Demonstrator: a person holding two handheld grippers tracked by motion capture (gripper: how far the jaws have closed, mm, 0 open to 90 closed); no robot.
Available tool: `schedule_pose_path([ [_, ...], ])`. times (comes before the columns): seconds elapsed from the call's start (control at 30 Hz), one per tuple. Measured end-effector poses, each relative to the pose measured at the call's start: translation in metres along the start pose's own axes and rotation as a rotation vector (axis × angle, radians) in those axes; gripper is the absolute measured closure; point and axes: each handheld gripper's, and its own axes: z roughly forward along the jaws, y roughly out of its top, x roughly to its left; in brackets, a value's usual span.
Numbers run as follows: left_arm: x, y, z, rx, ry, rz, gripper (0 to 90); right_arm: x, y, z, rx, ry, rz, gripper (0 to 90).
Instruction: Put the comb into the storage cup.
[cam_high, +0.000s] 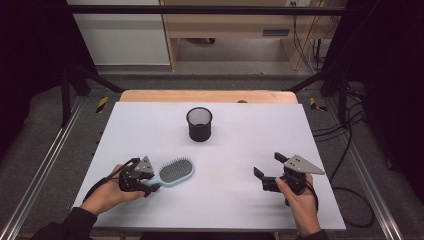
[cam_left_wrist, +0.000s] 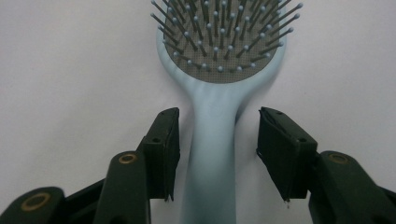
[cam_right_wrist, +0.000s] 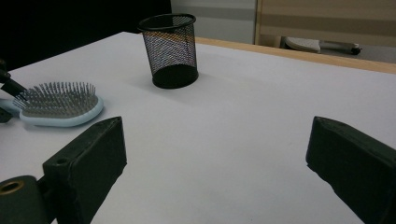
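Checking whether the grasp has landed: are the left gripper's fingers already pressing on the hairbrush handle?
No: in the left gripper view the fingers stand on either side of the hairbrush handle with gaps showing.

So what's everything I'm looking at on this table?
light blue plastic hairbrush: one, lying bristles up, near left of the table
black wire-mesh cup: one, upright, toward the far middle, looks empty
white table: one, wooden strip along its far edge
left gripper: one, black, fingers either side of the hairbrush handle, small gaps showing
right gripper: one, black, open, holding nothing, near right
hands: two, one on each gripper
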Motion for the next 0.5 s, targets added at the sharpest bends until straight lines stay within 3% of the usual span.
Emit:
schedule_pose_path([
  [0.5,-0.001,0.004,0.002,0.043,-0.017,0.0,66.9,0.0,-0.0004,0.0009,0.008,0.004,0.0,5.3],
])
